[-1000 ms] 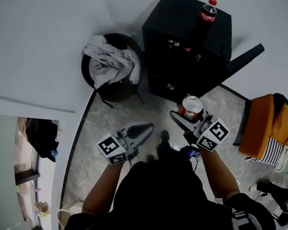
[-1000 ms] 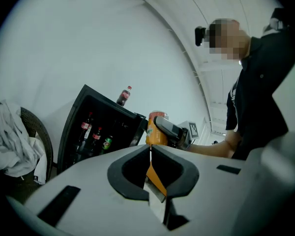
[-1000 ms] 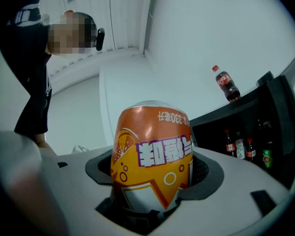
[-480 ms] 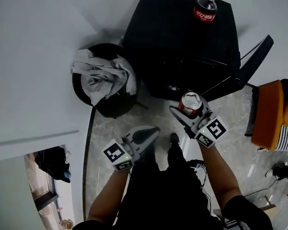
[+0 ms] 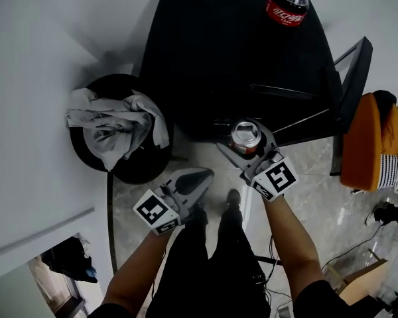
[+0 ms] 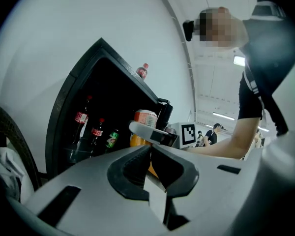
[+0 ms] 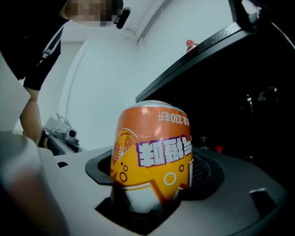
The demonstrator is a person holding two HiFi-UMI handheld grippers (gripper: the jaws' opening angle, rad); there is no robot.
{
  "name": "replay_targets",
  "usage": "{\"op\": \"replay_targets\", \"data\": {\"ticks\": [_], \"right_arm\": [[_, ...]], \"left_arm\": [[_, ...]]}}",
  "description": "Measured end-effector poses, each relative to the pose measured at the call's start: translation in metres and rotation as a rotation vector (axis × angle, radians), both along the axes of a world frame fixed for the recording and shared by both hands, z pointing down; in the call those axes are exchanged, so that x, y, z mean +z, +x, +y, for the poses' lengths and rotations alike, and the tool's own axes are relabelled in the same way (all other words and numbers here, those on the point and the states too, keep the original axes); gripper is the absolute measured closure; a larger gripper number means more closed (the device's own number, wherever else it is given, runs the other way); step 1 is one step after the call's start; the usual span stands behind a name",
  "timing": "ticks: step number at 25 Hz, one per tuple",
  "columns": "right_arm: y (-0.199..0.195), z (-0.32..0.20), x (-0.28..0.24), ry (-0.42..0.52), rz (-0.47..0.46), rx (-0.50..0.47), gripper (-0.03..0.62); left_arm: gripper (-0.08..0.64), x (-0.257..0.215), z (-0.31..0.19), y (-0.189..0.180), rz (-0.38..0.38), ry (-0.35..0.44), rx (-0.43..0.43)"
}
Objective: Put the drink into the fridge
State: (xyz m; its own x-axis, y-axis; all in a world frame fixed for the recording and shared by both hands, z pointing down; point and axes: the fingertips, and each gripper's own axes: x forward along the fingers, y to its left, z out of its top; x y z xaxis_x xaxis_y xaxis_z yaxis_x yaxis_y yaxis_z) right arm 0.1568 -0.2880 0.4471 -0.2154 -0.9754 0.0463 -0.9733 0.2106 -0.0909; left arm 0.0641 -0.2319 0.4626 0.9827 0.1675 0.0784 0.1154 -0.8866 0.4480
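The right gripper [image 5: 247,144] is clamping the can [image 7: 155,156] (orange, upright) between its jaws, just before the open fridge [image 5: 239,58]. The left gripper [image 5: 202,176] is hanging farther from the fridge, jaws together and empty.

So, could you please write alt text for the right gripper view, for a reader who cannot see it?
The right gripper is shut on an orange drink can, with the black fridge beyond it. A red-capped bottle stands on the fridge's top.
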Motion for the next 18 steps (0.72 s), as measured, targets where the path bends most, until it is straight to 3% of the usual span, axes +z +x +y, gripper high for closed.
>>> {"op": "replay_targets", "data": {"ticks": [3, 10, 18], "right_arm": [[0.006, -0.011, 0.011, 0.008, 0.037, -0.004, 0.267], [0.035, -0.041, 0.038, 0.099, 0.025, 0.046, 0.267], [0.063, -0.084, 0.084, 0.101, 0.033, 0.115, 0.267]], "left_arm": [[0.541, 0.015, -0.015, 0.015, 0.024, 0.018, -0.018], [0.541, 0.046, -0.05, 0.044, 0.05, 0.047, -0.095], [0.541, 0.079, -0.057, 0.063, 0.054, 0.04, -0.083]]}}
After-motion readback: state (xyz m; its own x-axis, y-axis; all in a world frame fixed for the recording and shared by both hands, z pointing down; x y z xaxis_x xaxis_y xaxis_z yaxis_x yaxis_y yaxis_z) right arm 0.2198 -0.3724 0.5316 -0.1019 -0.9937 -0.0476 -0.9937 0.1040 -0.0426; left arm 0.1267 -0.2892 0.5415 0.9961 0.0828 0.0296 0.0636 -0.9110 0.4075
